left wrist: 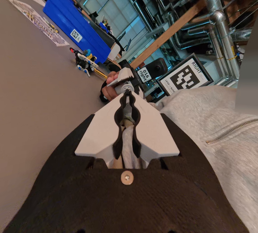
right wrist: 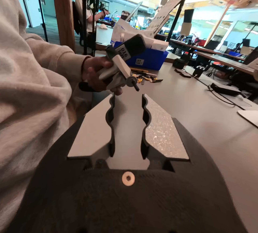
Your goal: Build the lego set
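Left hand-held gripper point(right wrist: 129, 81) pinches grey gear on black axle point(right wrist: 133, 83), axle tip aimed at right hand-held gripper point(right wrist: 128, 99), jaws wide and empty, just beyond its tips.

I see a small grey wheel on a black axle point(right wrist: 132, 83) held aloft; a part-built model point(left wrist: 85, 62) (black, white, yellow) stands on the bench point(left wrist: 34, 86).

Lego model point(left wrist: 85, 62) on table point(left wrist: 34, 100), bin point(left wrist: 72, 22) just behind
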